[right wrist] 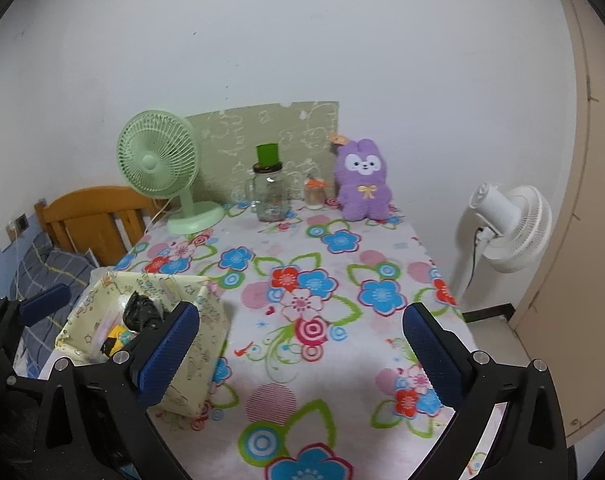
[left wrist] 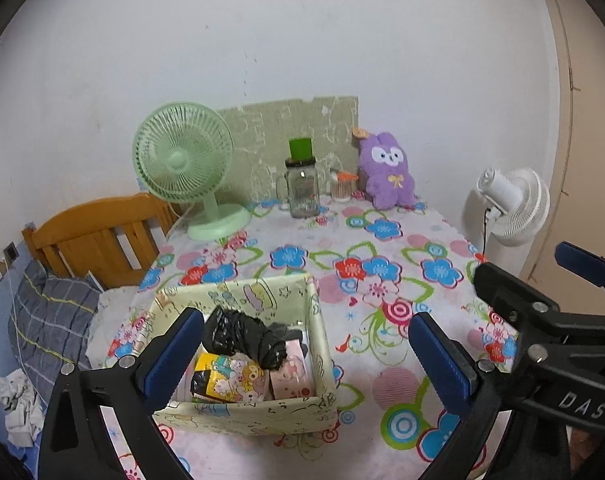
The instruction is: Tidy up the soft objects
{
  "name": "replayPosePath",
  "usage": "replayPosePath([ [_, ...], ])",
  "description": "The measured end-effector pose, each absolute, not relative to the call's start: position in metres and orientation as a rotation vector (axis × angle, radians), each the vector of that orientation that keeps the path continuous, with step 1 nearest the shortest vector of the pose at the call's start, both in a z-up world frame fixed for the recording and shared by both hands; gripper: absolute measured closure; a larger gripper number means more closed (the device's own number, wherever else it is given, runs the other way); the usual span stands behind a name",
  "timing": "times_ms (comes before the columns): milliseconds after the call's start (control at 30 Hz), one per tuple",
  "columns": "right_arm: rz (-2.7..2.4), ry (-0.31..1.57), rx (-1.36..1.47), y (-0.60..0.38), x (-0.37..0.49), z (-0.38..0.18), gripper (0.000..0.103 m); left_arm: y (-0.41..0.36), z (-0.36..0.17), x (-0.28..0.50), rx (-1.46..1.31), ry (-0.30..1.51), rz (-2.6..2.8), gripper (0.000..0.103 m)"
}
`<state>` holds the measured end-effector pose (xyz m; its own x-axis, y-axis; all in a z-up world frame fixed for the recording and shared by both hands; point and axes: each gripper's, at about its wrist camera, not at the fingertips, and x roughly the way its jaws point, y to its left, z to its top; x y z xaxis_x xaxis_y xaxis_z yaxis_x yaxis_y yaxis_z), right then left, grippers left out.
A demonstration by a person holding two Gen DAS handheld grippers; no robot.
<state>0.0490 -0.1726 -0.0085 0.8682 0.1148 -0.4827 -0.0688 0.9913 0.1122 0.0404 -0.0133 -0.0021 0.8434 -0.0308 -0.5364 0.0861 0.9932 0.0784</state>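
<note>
Left tool [left wrist: 302, 354]: wide open, above the box [left wrist: 244, 410].
Right tool [right wrist: 300, 354]: wide open, holding nothing.
Plush [right wrist: 363, 180]: upright at the tabletop [right wrist: 302, 360] far edge.

A matt flowered cloth [left wrist: 382, 248] covers the desk. On it, the fuzzy purple plush [left wrist: 388, 170] sits just right of a glossy clear glass jar [left wrist: 302, 194]. Left of the jar stands a smooth green plastic fan [left wrist: 184, 168], with a varnished wooden headboard [left wrist: 98, 236] beyond.

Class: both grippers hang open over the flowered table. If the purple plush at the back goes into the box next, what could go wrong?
1. The purple plush sits right beside a small jar and a glass mug; a reaching right gripper might topple them.
2. The box already holds a black bag and packets, so the plush may not fit.
</note>
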Motion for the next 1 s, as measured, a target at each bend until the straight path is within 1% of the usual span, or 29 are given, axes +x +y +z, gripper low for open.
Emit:
replayPosePath([
  [500,0.003,0.422,0.096,-0.212,0.011,0.012,0.000,-0.029,0.017,0.019,0.099,0.514,-0.082,0.000],
  [1000,0.001,0.424,0.125,-0.214,-0.002,0.009,0.000,-0.017,0.015,0.009,0.059,0.520,-0.081,0.000],
])
